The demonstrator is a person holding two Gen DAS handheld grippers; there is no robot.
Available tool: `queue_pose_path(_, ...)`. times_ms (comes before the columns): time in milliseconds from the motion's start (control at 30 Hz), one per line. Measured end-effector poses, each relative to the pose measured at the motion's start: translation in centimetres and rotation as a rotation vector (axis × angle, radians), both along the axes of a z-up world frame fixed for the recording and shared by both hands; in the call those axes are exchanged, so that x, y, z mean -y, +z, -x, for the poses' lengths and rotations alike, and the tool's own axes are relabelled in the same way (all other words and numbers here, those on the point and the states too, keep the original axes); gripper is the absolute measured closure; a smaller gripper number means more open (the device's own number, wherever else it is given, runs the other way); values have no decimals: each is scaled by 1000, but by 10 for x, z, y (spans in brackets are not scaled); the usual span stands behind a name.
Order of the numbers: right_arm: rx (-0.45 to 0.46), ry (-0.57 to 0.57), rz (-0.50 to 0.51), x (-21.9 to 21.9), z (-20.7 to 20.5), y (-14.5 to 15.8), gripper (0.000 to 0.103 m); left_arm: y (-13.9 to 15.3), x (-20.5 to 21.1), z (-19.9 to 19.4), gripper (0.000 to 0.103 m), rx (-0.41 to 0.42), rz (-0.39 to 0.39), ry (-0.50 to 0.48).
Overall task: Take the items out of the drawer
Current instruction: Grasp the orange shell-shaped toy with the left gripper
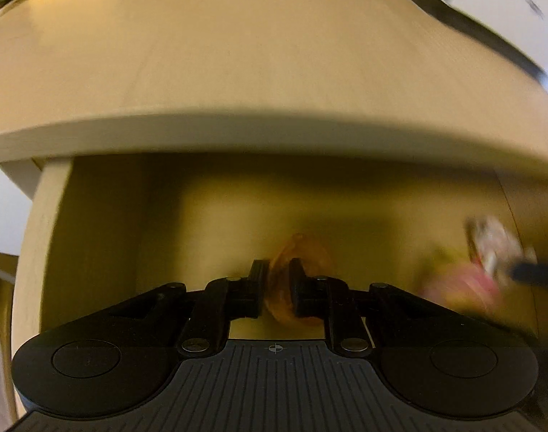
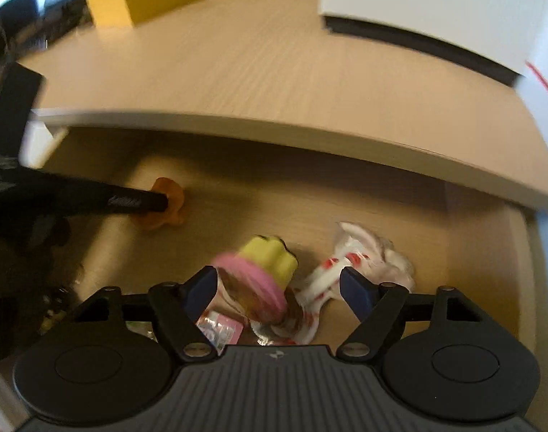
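Reaching into the open drawer (image 2: 482, 252), I pinch the orange piece (image 1: 302, 252) with my left gripper (image 1: 276, 284), low on the drawer floor. My right gripper (image 2: 278, 288) is spread around the pink-and-yellow toy (image 2: 263, 270), beside a white wrapper (image 2: 363, 252).

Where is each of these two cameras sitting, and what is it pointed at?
Left wrist: rides on the left gripper, looking down into the open drawer; its fingers pinch an orange item.
Right wrist: rides on the right gripper, facing the same drawer; open fingers straddle a yellow-pink toy.
Shared: drawer, desk top, orange item, each other's gripper.
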State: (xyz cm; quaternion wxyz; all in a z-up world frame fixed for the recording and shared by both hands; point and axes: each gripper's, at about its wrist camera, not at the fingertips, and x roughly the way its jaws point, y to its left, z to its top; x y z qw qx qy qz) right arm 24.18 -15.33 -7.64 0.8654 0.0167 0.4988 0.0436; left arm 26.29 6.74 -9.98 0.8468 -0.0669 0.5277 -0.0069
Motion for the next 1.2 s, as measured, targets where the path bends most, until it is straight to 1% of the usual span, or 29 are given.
queue_pose_path(33, -32, 11, 7, -3, -5, -4, 42, 1, 3, 4, 86, -13, -2, -37)
queue_pose_path(67, -65, 19, -2, -4, -8, -8, 62, 1, 7, 8, 86, -24, -7, -81)
queue_pose_path(100, -94, 18, -34, -4, -10, -11, 71, 2, 11, 14, 86, -37, -11, -130)
queue_pose_path(167, -119, -9, -85, -1, -11, -13, 73, 3, 15, 24, 86, -62, -7, -171)
queue_pose_path(200, -107, -6, -77, -2, -10, -10, 73, 5, 13, 29, 86, -64, 9, -171)
queue_pose_path(233, -82, 8, -43, -6, -8, -4, 73, 8, 9, 33, 86, -60, 27, -165)
queue_pose_path(267, -54, 25, -5, -11, -5, 3, 70, 12, 5, 36, 86, -57, 46, -149)
queue_pose_path(300, -24, 52, 21, -15, -2, 10, 57, 17, 3, 41, 86, -56, 61, -138)
queue_pose_path(367, 23, 100, 47, -21, 0, 20, 42, 26, -2, 47, 86, -49, 84, -124)
queue_pose_path(400, 51, 126, 49, -24, 0, 23, 40, 32, 0, 51, 86, -41, 86, -121)
queue_pose_path(467, 72, 152, 41, -30, -6, 22, 40, 44, -4, 59, 86, -21, 98, -98)
queue_pose_path(500, 81, 148, 27, -32, -10, 19, 38, 47, -6, 56, 86, -17, 108, -80)
queue_pose_path(567, 108, 127, 2, -40, -19, 11, 33, 51, -13, 63, 86, 2, 121, -41)
queue_pose_path(667, 162, 102, 48, -59, -40, -4, 33, 50, -20, 76, 86, 38, 148, 19)
queue_pose_path(700, 189, 90, 75, -66, -45, -10, 33, 50, -23, 80, 86, 47, 158, 37)
queue_pose_path(767, 229, 48, 97, -74, -53, -17, 33, 48, -27, 89, 86, 69, 169, 71)
queue_pose_path(867, 291, -53, 87, -79, -62, -23, 32, 49, -36, 102, 86, 110, 198, 134)
queue_pose_path(933, 301, -106, 82, -85, -66, -30, 32, 52, -43, 110, 86, 148, 221, 164)
queue_pose_path(967, 287, -118, 81, -87, -65, -32, 32, 59, -52, 114, 86, 168, 229, 173)
queue_pose_path(1033, 278, -120, 72, -92, -58, -34, 32, 63, -55, 113, 86, 206, 257, 192)
queue_pose_path(1133, 332, -122, 109, -94, -48, -27, 31, 63, -51, 114, 86, 285, 278, 188)
queue_pose_path(1167, 353, -133, 127, -94, -47, -26, 26, 60, -50, 114, 86, 306, 278, 187)
queue_pose_path(1200, 365, -139, 143, -95, -44, -29, 25, 56, -49, 113, 86, 319, 281, 190)
